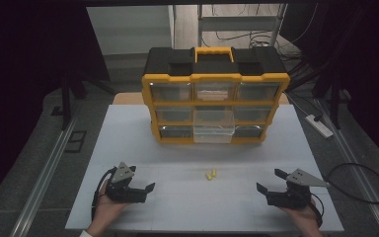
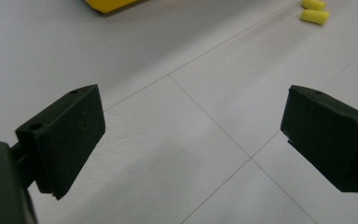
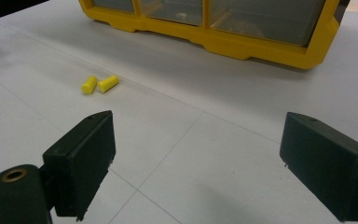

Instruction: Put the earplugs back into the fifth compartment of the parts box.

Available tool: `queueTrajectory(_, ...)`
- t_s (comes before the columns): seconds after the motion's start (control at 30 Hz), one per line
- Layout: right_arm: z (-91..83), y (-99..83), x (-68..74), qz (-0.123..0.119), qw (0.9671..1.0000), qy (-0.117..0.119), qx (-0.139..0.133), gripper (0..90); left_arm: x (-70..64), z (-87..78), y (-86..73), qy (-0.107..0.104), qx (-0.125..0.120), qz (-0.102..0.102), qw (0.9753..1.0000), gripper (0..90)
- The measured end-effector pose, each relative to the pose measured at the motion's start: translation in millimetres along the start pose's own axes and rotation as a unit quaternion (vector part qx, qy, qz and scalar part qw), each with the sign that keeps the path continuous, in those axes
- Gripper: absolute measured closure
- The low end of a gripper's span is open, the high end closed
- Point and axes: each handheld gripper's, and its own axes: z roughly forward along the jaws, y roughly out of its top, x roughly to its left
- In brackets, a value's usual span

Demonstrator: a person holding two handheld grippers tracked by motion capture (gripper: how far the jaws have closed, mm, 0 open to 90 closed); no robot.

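Both my grippers, left [image 1: 148, 189] and right [image 1: 264, 189], rest released and empty on the white table [image 1: 128, 148], two yellow earplugs [image 1: 210, 174] between them, near the drawer organizer [image 1: 215, 96].

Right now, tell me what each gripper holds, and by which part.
Nothing: left gripper and right gripper both open, empty; the yellow earplugs lie untouched between them.

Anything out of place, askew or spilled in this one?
Two things: the bottom middle drawer of the yellow organizer is pulled out while the others sit flush, and two yellow earplugs lie loose on the table between the open, empty grippers.
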Motion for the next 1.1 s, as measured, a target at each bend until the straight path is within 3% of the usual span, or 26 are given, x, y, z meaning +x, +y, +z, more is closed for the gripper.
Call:
queueTrajectory(0.77,6.5,0.7,-0.5,-0.008,0.9999,0.002,0.010,12.9,-2.7,-1.7,0.6,-0.002,0.000,-0.005,1.0000,6.7)
queueTrajectory(0.93,6.7,1.7,-0.1,-0.012,0.9999,-0.004,0.010,12.9,-4.6,-0.7,5.9,-0.013,0.001,-0.006,0.9999,6.6)
queueTrajectory(1.1,5.6,2.3,-1.4,-0.004,0.9999,-0.010,0.009,12.9,-16.5,-5.6,17.5,-0.025,0.003,0.013,0.9996,6.3)
